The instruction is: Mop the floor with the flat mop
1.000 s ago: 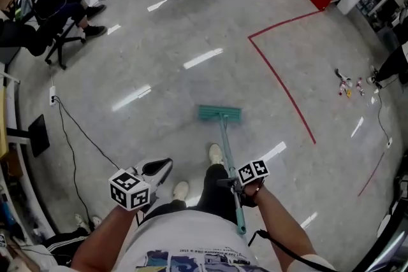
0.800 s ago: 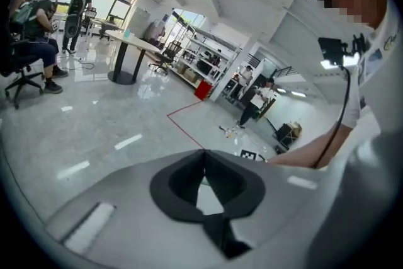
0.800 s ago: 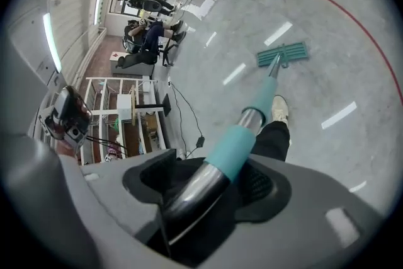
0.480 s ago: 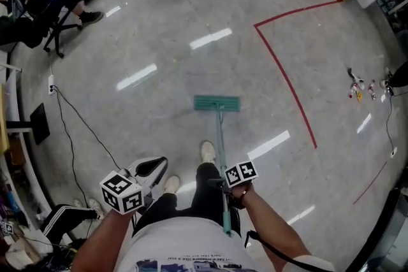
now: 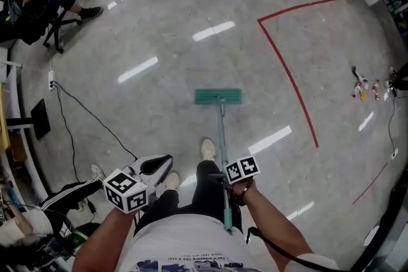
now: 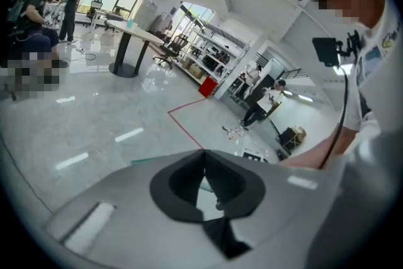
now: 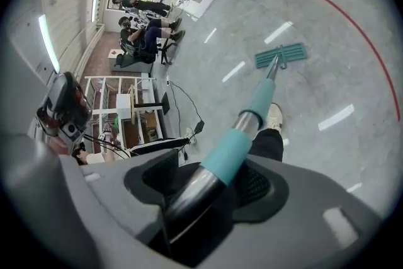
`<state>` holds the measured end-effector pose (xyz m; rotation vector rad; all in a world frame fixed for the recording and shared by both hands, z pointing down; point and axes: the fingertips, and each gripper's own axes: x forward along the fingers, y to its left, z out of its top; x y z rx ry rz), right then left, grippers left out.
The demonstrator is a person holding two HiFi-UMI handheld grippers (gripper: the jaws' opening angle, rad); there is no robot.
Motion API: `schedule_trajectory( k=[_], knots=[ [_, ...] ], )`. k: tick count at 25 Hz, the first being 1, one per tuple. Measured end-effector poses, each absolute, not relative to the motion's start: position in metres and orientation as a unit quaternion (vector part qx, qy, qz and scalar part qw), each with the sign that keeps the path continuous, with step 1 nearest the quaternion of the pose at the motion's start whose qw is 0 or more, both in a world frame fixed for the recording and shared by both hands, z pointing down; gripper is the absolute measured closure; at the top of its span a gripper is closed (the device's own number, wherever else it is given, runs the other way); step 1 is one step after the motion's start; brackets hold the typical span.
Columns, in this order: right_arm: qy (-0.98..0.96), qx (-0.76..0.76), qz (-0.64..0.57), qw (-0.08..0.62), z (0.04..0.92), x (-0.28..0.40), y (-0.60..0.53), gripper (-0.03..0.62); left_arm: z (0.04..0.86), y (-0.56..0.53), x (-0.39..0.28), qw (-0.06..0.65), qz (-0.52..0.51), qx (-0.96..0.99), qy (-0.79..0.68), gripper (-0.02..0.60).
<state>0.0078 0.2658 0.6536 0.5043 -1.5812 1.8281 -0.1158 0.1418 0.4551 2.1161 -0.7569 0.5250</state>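
In your right hand, the right gripper (image 7: pixel 208 178) is clamped on the bare metal upper end of the mop handle (image 7: pixel 252 113). Its jaws have just been closing a touch, with the handle between them. From there the teal-sleeved handle runs forward and down past your shoe (image 5: pixel 208 150) to the flat mop head (image 5: pixel 218 96). The head lies flat on the glossy grey floor (image 5: pixel 146 118), crosswise ahead of your feet and well apart from a red tape line (image 5: pixel 290 76). Your left gripper (image 6: pixel 203 159) hangs by your left hip, jaws pressed together on nothing, clear of the handle. This reads as one-handed mopping, mid-stroke. The next move likely calls for a steady push or pull along the handle, keeping the head flat.
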Motion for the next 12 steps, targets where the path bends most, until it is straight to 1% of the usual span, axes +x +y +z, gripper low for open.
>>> schedule_trajectory(
  k=[7,12],
  knots=[
    [-0.609,0.199,0.695,0.327,0.662,0.006,0.232,0.324,0.453,0.131,-0.126,0.396,0.197,0.841,-0.313,0.578],
    [-0.611,0.207,0.691,0.327,0.67,-0.009,0.205,0.324,0.453,0.127,-0.138,0.394,0.195,0.84,-0.317,0.578]
  ],
)
